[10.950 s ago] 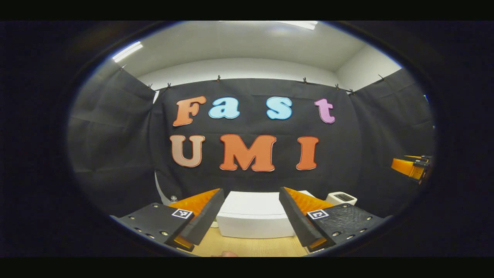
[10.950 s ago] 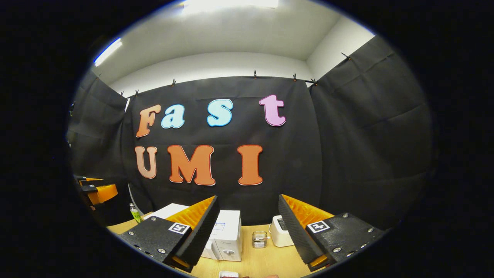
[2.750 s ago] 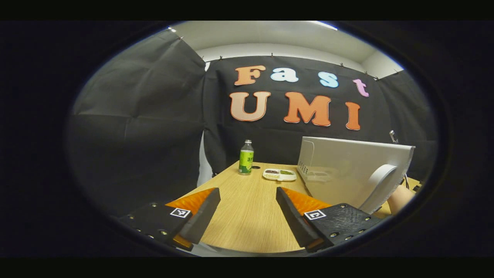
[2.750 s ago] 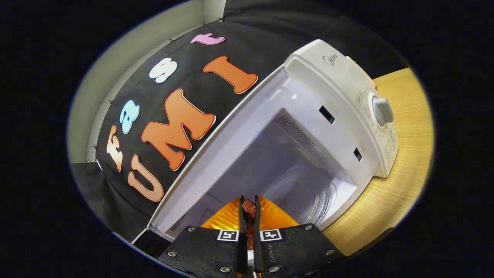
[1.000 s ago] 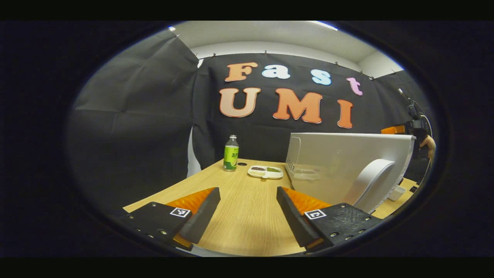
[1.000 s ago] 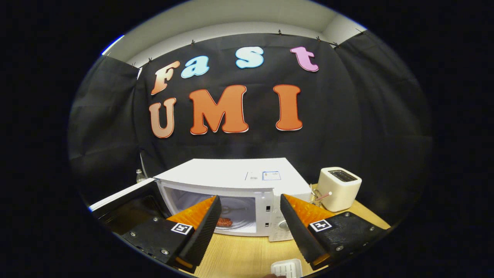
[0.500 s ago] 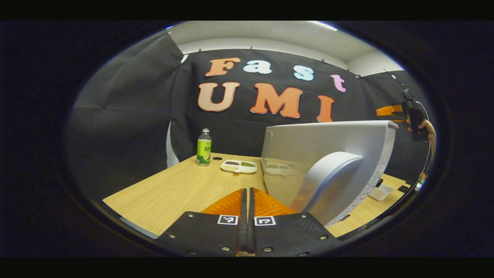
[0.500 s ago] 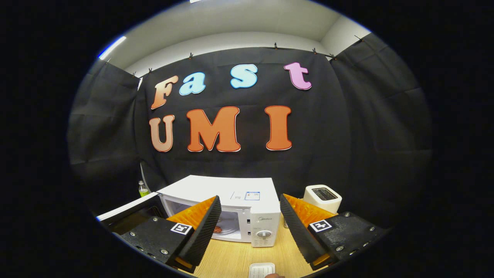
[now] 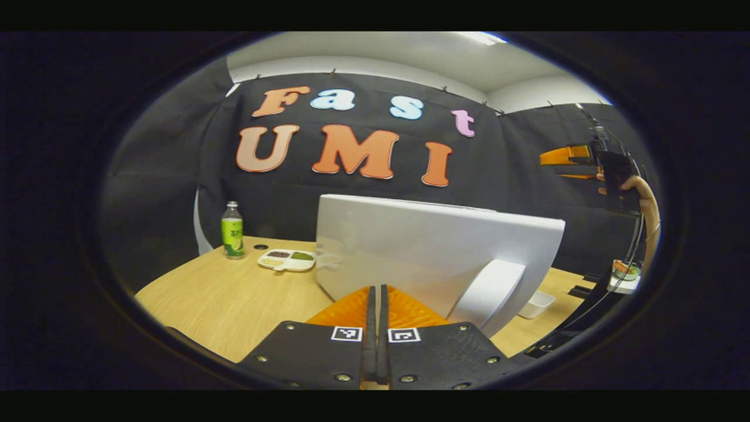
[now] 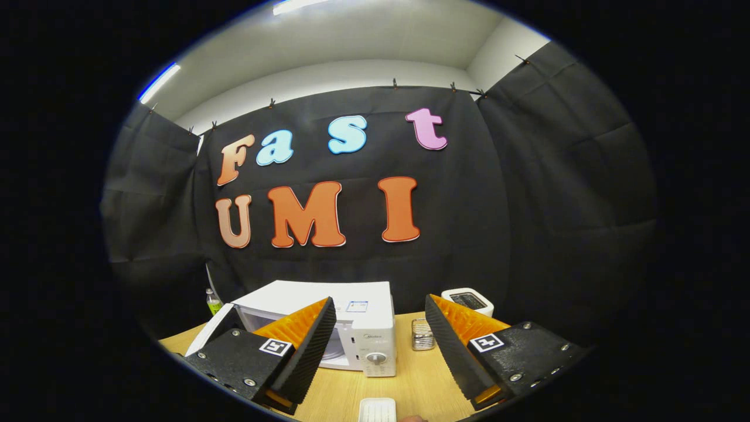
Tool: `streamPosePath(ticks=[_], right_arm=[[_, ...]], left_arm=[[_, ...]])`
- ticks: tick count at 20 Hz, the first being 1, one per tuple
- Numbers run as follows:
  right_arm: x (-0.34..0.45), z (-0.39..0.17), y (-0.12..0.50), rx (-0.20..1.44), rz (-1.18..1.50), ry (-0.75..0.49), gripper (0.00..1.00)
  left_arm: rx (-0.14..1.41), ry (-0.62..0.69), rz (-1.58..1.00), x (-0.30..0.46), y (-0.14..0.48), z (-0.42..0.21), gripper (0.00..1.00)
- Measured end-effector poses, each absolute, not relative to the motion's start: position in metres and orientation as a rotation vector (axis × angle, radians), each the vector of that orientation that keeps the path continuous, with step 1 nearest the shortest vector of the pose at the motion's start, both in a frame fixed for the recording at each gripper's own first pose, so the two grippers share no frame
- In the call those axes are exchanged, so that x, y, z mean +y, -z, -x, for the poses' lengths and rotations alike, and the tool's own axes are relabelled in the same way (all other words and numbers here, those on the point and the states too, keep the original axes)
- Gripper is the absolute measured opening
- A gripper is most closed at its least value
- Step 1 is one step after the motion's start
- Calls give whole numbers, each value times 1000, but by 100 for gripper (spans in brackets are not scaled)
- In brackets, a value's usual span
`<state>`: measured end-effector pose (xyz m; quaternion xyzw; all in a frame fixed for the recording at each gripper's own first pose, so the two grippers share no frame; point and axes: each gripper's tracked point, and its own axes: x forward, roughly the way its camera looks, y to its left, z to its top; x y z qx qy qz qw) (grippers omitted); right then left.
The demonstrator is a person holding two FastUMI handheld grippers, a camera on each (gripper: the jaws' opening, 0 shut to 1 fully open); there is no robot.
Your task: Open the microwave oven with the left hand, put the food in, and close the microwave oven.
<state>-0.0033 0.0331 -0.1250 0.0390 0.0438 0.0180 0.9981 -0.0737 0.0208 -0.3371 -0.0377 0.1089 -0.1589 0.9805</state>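
Microwave door (image 9: 433,258) fronts pinched left gripper (image 9: 375,293); right gripper (image 10: 378,328) gapes.

Left tool (image 9: 375,299) at bottom centre, fingers pressed together with nothing between, tips close before the outer face of the white microwave door (image 9: 422,249). Curved white door handle (image 9: 489,293) just right of the tips. Left of the door on the light wooden counter (image 9: 234,299): white divided food tray (image 9: 287,259), then green-labelled plastic bottle (image 9: 232,230) standing upright farther left. Right of the door, high up: right tool (image 9: 568,161) held by a hand (image 9: 636,187). Small white dish (image 9: 536,305) low beside the handle.
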Motion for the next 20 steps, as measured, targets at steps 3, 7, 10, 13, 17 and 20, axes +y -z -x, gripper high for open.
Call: streamPosePath(ticks=[3,7,10,13,17,20], right_arm=[[13,7,122,84,-68,-14,94],[-9,12,122,83,-73,2,95],[-26,13,125,88,-69,22,95],[-45,14,129,96,-60,44,94],[-63,12,134,101,-56,64,94],[-82,9,140,109,-58,93,95]], left_arm=[[220,338,69,-9,340,54,1],[224,354,100,-49,345,27,1],[209,340,64,-72,344,-1,0],[191,308,1,-91,347,-36,1],[204,298,-38,-120,361,-65,1],[216,295,-65,-138,372,-86,1]])
